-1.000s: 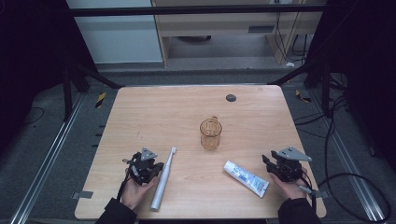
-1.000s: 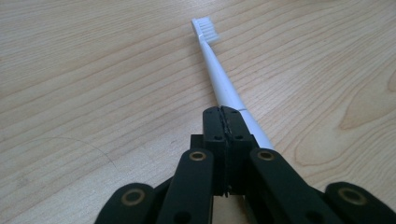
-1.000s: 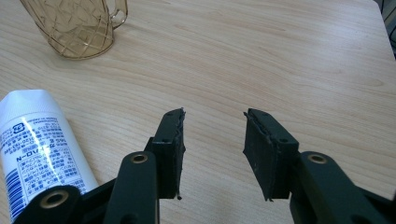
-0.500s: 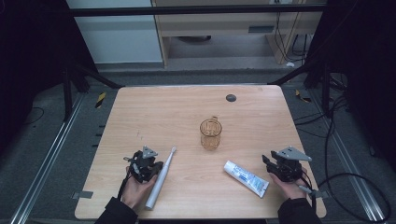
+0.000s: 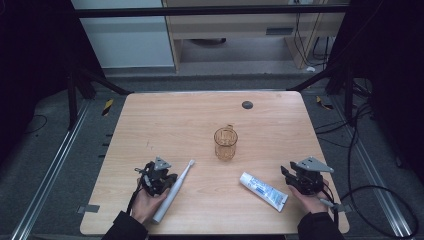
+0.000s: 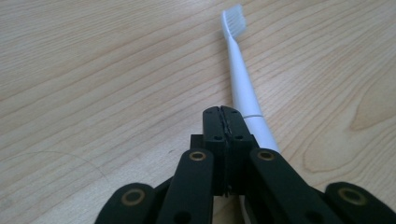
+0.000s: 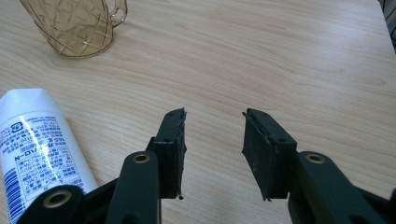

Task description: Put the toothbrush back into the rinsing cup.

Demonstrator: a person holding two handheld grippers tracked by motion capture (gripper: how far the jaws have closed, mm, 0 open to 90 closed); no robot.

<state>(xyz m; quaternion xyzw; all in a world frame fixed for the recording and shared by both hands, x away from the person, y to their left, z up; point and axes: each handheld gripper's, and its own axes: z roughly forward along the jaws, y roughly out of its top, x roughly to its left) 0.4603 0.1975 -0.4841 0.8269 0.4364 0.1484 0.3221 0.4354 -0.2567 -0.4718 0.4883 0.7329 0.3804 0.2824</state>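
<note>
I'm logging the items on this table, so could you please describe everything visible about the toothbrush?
The toothbrush is white, apparently plastic: a thick handle, a fine seam partway along, a slimmer neck and pale bristles. It lies flat on the wooden table, bristle end pointing away from the person. The left hand-held gripper, jaws shut and empty, sits close beside its handle; whether they touch is unclear.

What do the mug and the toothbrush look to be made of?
Mug: probably clear amber plastic, possibly glass; see-through with a moulded diamond pattern. Toothbrush: smooth white plastic handle, likely; pale, fine bristles at the tip.
</note>
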